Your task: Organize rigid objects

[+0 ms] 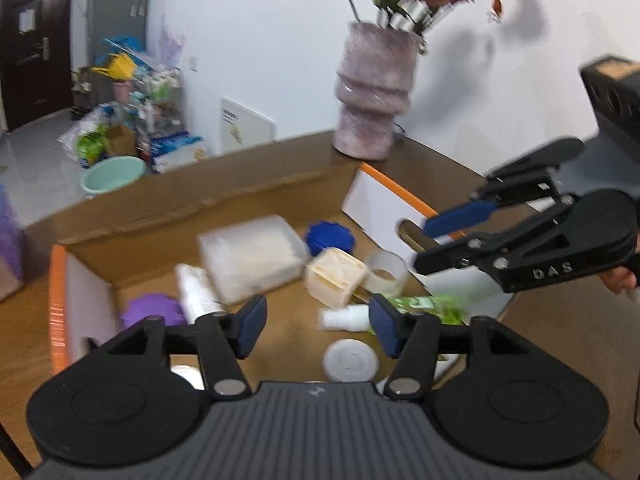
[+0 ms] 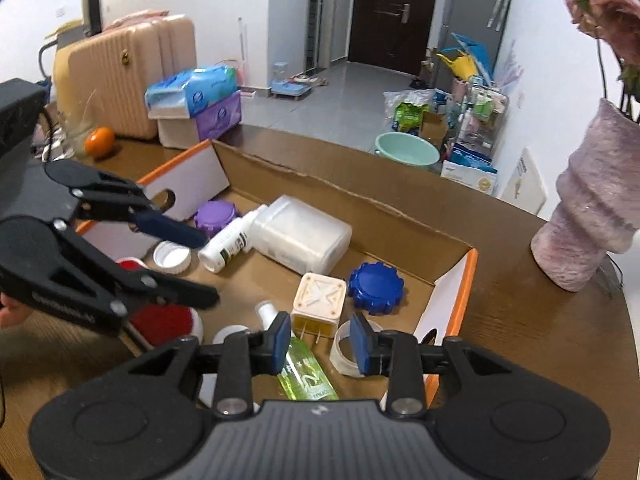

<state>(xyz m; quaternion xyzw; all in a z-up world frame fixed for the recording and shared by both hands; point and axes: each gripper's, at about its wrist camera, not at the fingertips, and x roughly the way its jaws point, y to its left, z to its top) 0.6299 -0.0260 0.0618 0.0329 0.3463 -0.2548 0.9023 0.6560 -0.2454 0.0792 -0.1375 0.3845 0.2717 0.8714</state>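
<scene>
Left wrist view: the left hand-held gripper [image 1: 318,322] hangs over an open cardboard box [image 1: 168,216] on the brown tabletop [image 1: 560,344], its blue pads spread apart with nothing between them. Below it in the box lie a white round cap [image 1: 350,361] and a small white spray bottle [image 1: 344,318]. Further in are a cream cube-shaped plug [image 1: 334,276], a clear tape roll [image 1: 386,272], a frosted plastic container [image 1: 252,262], a blue gear-edged lid [image 1: 329,236] and a purple lid [image 1: 150,312]. The right hand-held gripper [image 1: 436,240] enters from the right, above the box's near corner. A pink vase [image 1: 372,92] with flowers stands on the tabletop behind the box.

Right wrist view: the right hand-held gripper [image 2: 320,340] has its pads parted by a moderate gap, gripping nothing; a green bottle [image 2: 306,372] lies beneath that gap, the plug [image 2: 318,300] just beyond and the tape roll [image 2: 352,350] beside the right pad. The blue lid [image 2: 375,288] lies next to the plug. The left hand-held gripper [image 2: 200,264] reaches in from the left, jaws apart, above a red-and-white disc [image 2: 164,322].
</scene>
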